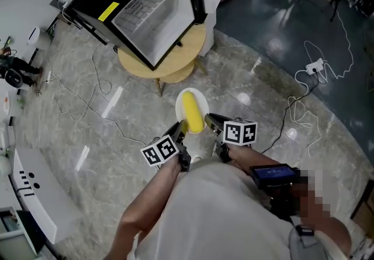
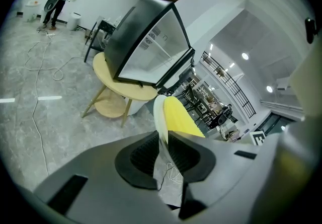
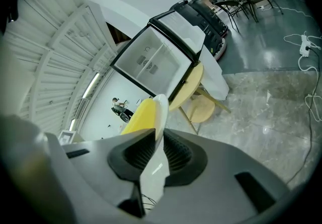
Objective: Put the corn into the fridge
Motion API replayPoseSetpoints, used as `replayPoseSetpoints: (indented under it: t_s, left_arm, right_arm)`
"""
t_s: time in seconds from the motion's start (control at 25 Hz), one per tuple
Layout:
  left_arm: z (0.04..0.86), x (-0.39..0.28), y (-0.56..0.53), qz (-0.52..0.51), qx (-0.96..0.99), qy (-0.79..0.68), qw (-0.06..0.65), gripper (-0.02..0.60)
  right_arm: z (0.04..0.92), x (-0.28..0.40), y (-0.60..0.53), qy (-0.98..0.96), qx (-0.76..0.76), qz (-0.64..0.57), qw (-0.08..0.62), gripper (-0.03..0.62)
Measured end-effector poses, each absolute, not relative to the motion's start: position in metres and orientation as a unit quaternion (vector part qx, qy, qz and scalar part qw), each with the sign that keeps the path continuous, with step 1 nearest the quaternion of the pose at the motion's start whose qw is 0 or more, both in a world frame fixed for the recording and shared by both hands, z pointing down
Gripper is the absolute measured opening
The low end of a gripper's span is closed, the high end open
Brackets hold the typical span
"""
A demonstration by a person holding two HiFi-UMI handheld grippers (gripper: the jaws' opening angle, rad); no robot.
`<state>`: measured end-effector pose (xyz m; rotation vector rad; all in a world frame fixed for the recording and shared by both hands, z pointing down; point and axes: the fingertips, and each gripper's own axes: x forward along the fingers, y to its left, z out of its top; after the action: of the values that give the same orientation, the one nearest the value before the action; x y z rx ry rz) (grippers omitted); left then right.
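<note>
A yellow corn cob [image 1: 191,111] lay on a round white plate [image 1: 199,97], its length pointing toward the open black mini fridge [image 1: 153,12] ahead. The left gripper [image 1: 182,127] and right gripper [image 1: 211,119] each clamped opposite plate rims.

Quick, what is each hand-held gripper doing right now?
Left hand-held gripper: shut on the plate rim, corn on it.
Right hand-held gripper: shut on the plate's other rim.

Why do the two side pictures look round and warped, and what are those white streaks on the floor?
Left gripper view: wide lens, dark corners, the fridge looks bowed. Right gripper view: same bending, and the near right claw looks soft. Head view: the streaks look like lamp glare on the shiny floor.
</note>
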<state>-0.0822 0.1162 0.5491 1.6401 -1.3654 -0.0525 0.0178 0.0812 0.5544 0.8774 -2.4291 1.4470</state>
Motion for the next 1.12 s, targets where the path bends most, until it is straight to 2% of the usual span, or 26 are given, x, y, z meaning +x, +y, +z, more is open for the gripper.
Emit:
replayPoseSetpoints:
  t_s: [0.52,1.12]
  left_arm:
    - [0.549,-0.062,0.094,-0.028,0.660,-0.570,0.490,0.061]
    - [0.554,-0.082,0.056,-0.020,0.667,-0.560,0.491,0.061]
  right_arm:
    - [0.553,0.037,0.056,-0.819,0.283,0.490,0.089,0.049]
    - [0.561,0.017,0.021,-0.815,0.289,0.495,0.085,0.049]
